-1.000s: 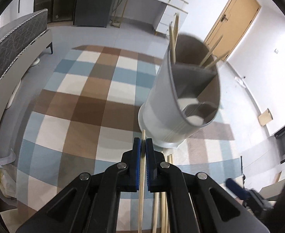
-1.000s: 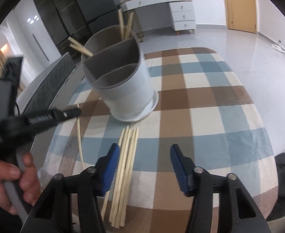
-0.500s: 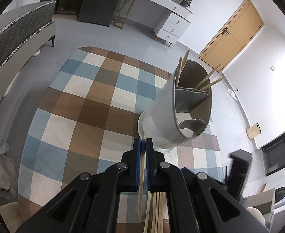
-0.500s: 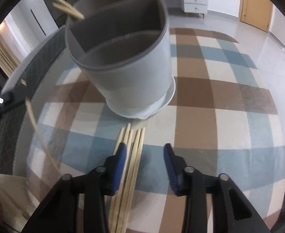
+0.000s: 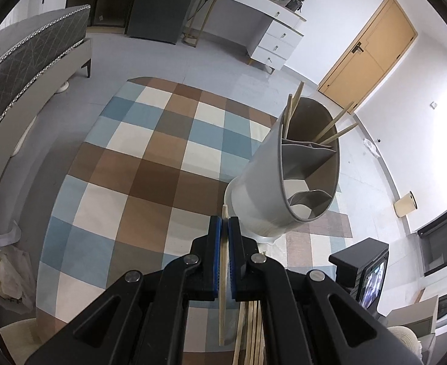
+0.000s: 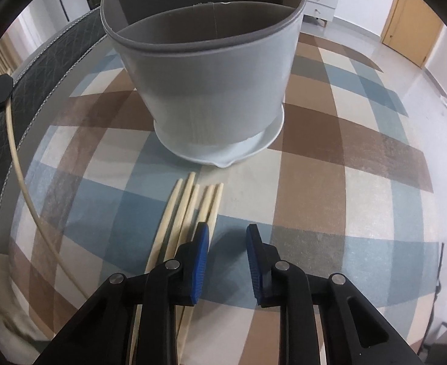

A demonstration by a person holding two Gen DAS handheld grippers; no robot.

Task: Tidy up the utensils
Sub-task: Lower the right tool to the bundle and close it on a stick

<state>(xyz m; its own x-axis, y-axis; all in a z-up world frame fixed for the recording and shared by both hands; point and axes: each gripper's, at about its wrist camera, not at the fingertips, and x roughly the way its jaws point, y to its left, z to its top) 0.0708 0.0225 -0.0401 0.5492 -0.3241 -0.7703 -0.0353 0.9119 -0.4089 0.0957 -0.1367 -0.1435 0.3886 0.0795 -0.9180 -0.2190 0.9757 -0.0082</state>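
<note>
- The left gripper (image 5: 224, 237) has its fingers pinched on one chopstick (image 5: 222, 289); its long axis runs along the fingers, tip toward the holder (image 5: 263, 188), upper right of frame.
- The right gripper (image 6: 226, 240) has fingers wide, holding nothing; loose chopsticks (image 6: 190, 213) lie on the counter (image 6: 345, 182) at its left finger, pointing up-frame at the holder; this gripper is nearer them.

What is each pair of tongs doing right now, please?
Left tongs: closed on a single chopstick.
Right tongs: open, holding nothing, beside the loose chopsticks on the tablecloth.
</note>
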